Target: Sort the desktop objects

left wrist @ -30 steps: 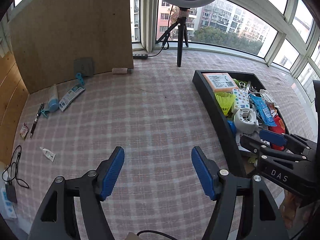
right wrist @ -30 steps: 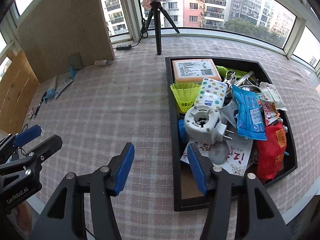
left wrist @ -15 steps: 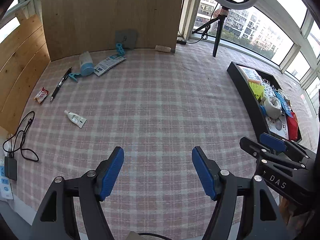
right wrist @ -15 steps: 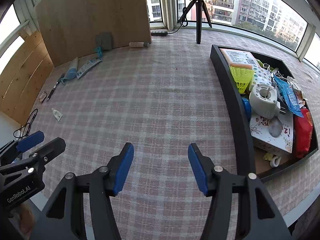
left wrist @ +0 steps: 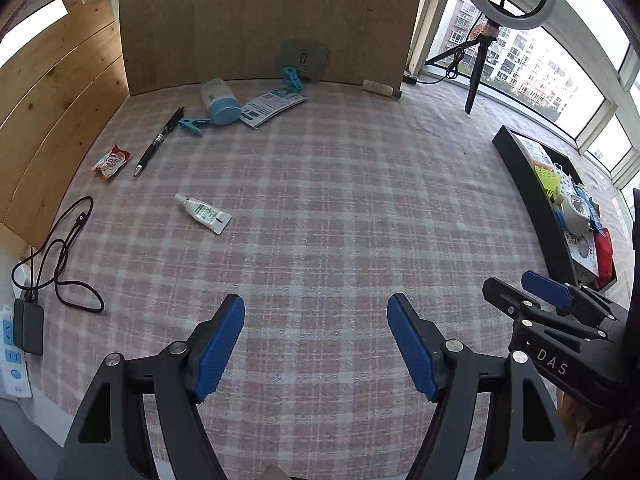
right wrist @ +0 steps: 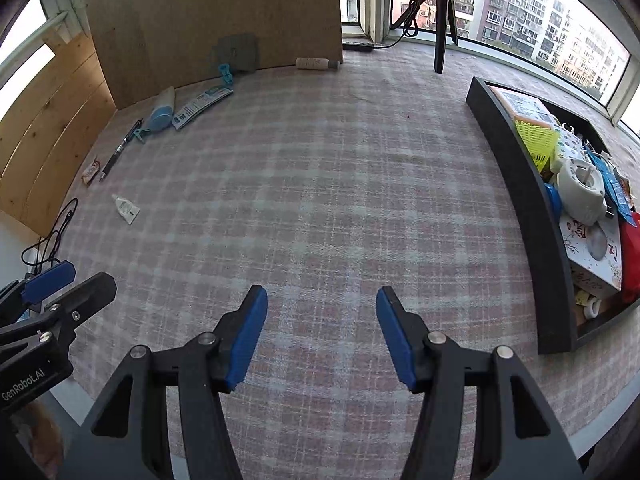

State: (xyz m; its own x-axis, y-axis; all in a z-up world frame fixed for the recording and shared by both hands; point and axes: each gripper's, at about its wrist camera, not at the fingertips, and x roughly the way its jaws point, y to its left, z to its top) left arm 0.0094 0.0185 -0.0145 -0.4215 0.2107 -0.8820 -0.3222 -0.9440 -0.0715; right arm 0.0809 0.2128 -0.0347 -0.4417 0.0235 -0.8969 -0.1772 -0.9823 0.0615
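Tube (left wrist: 203, 213) lies loose on my desk (left wrist: 340, 200), well apart from the tray (right wrist: 520, 184). Both tools, left tool (left wrist: 316, 346) and right tool (right wrist: 318, 336), are spread and empty; next I reach left for it.

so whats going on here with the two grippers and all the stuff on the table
A person is sorting desk clutter into the black tray, which already holds many items. Both the left gripper and the right gripper hover open and empty above the checked cloth. A small white tube, a pen and a snack packet lie loose on the cloth.
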